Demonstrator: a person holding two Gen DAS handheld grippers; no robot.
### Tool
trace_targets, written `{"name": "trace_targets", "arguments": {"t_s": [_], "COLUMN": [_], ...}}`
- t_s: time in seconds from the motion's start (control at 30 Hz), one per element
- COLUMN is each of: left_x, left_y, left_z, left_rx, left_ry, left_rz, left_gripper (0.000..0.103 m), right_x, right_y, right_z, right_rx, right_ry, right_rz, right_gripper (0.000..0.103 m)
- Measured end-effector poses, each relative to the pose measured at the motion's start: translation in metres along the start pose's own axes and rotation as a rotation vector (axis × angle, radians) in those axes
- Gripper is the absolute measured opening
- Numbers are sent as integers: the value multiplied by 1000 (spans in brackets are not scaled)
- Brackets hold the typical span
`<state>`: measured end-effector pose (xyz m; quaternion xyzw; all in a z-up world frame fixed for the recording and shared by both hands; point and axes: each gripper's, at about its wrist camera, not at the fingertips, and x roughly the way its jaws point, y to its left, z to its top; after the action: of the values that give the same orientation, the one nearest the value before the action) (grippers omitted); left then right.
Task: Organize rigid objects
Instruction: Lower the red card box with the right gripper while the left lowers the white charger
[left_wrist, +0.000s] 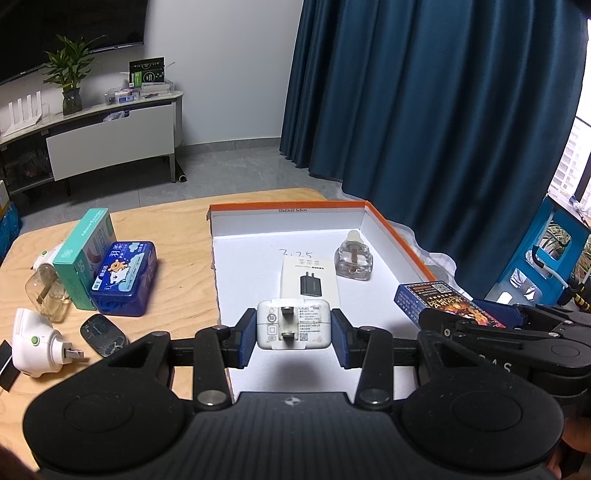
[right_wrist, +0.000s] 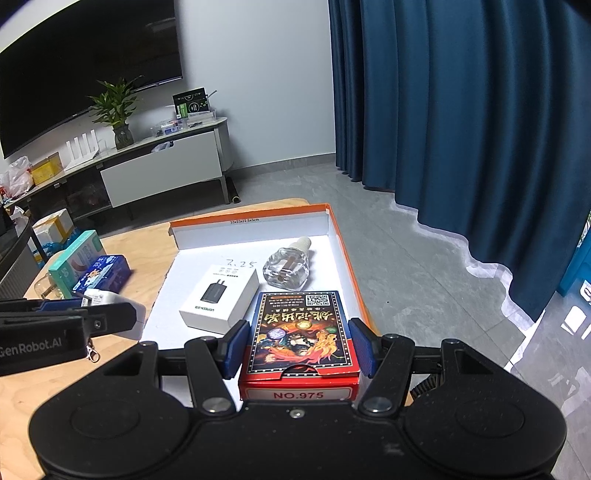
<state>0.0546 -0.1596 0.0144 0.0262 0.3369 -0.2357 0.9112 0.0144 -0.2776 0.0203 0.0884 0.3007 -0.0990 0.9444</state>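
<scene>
My left gripper (left_wrist: 294, 334) is shut on a white plug-in charger (left_wrist: 293, 324), prongs facing the camera, held above the near part of the white tray with orange rim (left_wrist: 391, 229). My right gripper (right_wrist: 300, 345) is shut on a red-and-blue card box (right_wrist: 301, 332) printed with a flame picture, held over the tray's right near side; the same card box (left_wrist: 443, 301) shows at the right in the left wrist view. Inside the tray lie a white charger box (right_wrist: 219, 299) and a clear glass bottle (right_wrist: 287, 266).
On the wooden table (left_wrist: 177, 229) left of the tray sit a teal carton (left_wrist: 85, 254), a blue tissue pack (left_wrist: 123, 278), a glass jar (left_wrist: 46, 295), a white plug-in device (left_wrist: 37, 341) and a dark oval object (left_wrist: 103, 334). Blue curtains hang behind.
</scene>
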Motion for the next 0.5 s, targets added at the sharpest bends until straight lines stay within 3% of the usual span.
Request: {"name": "trace_targets", "arguments": {"t_s": [0.5], "left_x": [10], "left_y": [-3], "left_z": [-3], "left_rx": [1], "left_ry": [24], "left_rz": [-11], "left_gripper": [42], "right_x": [10], "right_y": [0], "right_z": [7], "right_rx": [-3], "right_ry": [31], "right_rz": [-10], "right_gripper": [71]}}
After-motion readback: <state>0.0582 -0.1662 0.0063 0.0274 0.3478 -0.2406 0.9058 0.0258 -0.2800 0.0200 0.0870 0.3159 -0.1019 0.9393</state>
